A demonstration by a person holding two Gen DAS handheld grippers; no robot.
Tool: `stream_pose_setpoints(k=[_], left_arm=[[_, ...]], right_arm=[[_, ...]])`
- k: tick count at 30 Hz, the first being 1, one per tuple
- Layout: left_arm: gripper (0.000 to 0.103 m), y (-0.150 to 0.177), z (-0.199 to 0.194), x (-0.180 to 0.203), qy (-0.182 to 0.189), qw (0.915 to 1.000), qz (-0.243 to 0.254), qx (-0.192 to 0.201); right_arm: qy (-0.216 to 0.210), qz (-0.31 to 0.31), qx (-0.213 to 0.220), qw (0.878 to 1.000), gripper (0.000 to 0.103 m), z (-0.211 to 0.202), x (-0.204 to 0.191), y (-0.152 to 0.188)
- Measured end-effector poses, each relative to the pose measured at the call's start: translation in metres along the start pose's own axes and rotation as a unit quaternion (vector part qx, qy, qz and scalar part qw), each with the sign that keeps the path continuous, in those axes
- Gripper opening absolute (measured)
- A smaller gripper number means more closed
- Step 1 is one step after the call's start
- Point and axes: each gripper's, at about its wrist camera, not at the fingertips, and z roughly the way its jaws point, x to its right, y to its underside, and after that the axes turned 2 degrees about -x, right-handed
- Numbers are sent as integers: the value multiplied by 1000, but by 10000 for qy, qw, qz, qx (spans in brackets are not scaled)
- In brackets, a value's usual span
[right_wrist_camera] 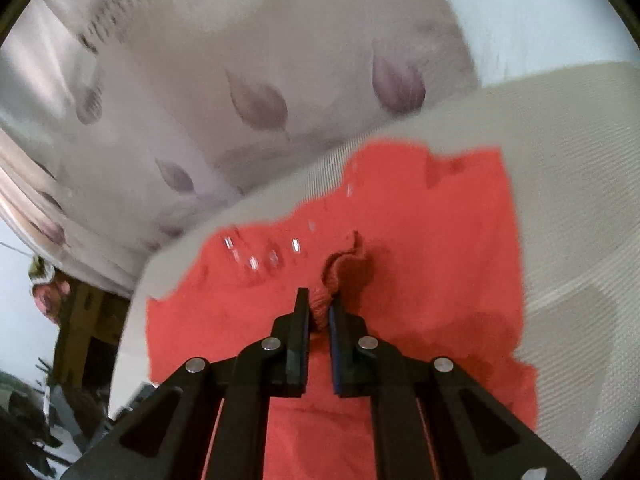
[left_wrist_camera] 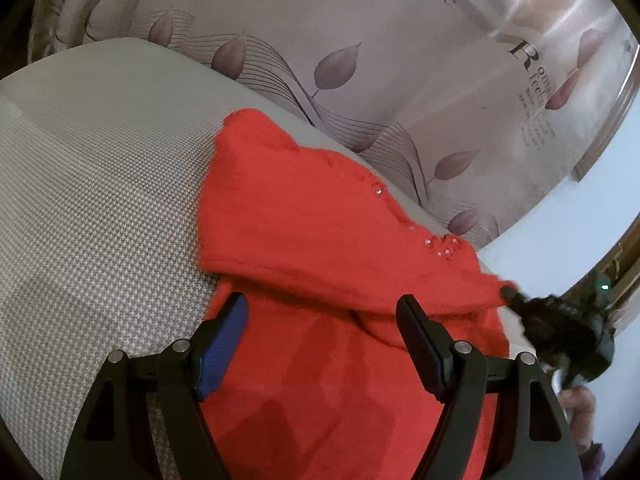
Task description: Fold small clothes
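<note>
Red sweater (left_wrist_camera: pixel 304 208) at the grey bed (left_wrist_camera: pixel 100 184) edge, bare bed at frame left; right hand-held gripper (right_wrist_camera: pixel 318 308) clamped on its cuff, left hand-held gripper (left_wrist_camera: pixel 322 320) agape above it.

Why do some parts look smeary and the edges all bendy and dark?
Left wrist view: the red garment and grey woven surface are sharp, but the right gripper is smeared; glare brightens the leaf-print fabric. Right wrist view: the sequins streak and the leaf-print fabric is soft. Both fisheye views curve straight lines and darken at the corners.
</note>
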Motion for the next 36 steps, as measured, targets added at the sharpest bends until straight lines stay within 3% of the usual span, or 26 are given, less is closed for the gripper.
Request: stream_pose_setpoints(k=[5, 10, 13, 15, 18, 21, 23, 25, 29, 30, 31, 32, 34, 36], left_arm=[[81, 0, 1, 2, -37, 10000, 27, -4], [82, -1, 5, 3, -103, 9999, 77, -11], [82, 0, 2, 4, -154, 9998, 108, 55], [82, 0, -7, 11, -82, 9990, 350, 251], [82, 2, -18, 36, 348, 9940, 970, 365], [82, 0, -6, 57, 994, 9862, 1304, -246], [82, -6, 20, 61, 1093, 9824, 1270, -829], [82, -14, 39, 58, 1112, 9819, 1070, -1096], [82, -40, 50, 43, 500, 9932, 775, -712], [82, -46, 47, 37, 93, 9965, 670, -496], [82, -50, 43, 26, -645, 9965, 456, -272], [82, -53, 36, 12, -992, 9948, 129, -179], [83, -48, 18, -15, -1320, 9900, -481, 81], [83, -42, 3, -25, -1669, 9844, -389, 412]], right_arm=[[251, 196, 575, 9978, 7, -34, 29, -14], [383, 490, 342, 9975, 8, -23, 68, -8], [254, 602, 484, 9967, 8, -21, 78, -2], [144, 581, 657, 9960, 8, -22, 73, -3], [36, 452, 784, 9959, 8, -25, 63, -10], [-34, 272, 777, 9966, 8, -25, 52, -21], [-75, 213, 793, 9966, 8, -27, 47, -25], [-124, 235, 809, 9964, 8, -29, 47, -25], [-158, 226, 774, 9966, 8, -30, 49, -20], [-148, 219, 767, 9967, 8, -29, 50, -19], [-133, 235, 763, 9967, 8, -29, 52, -18], [-139, 265, 761, 9967, 8, -30, 54, -18], [-165, 343, 764, 9963, 8, -29, 59, -17], [-143, 360, 760, 9964, 8, -27, 62, -16]])
